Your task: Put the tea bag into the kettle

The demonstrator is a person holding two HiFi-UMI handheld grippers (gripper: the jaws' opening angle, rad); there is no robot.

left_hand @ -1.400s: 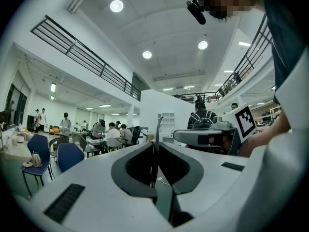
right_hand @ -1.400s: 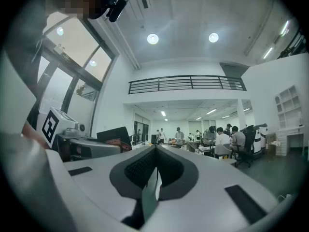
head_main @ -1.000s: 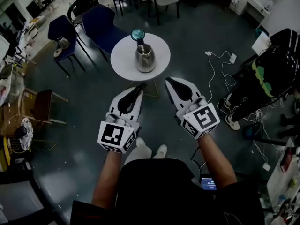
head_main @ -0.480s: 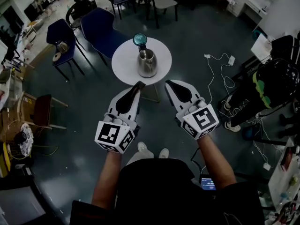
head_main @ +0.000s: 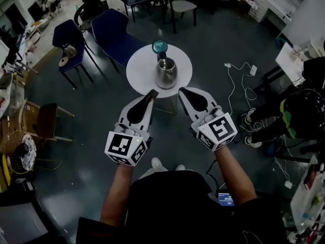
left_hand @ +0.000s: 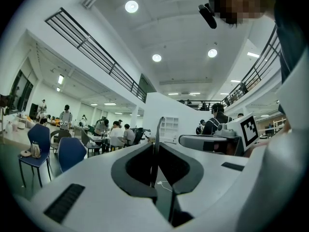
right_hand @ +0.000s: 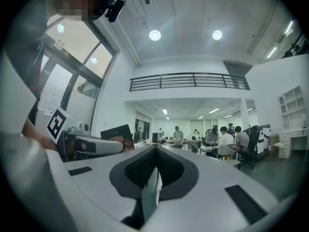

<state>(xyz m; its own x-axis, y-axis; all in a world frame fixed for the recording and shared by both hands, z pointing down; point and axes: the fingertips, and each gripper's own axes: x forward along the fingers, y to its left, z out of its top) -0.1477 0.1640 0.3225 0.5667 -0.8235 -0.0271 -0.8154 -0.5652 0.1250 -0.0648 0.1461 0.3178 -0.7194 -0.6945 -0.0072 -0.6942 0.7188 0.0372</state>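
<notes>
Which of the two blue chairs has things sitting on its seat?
The left blue chair, farther from the round table: a shiny jug and a pale ring sit on it. The blue chair beside the table carries nothing visible.

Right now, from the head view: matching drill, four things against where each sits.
Things:
1 kettle
2 teal disc
3 blue chair
4 cable

Places:
a floor, right of the table
b table's far edge
c table's middle
d floor, beyond the table to its left

Pairs: 1-c, 2-b, 3-d, 4-a
</notes>
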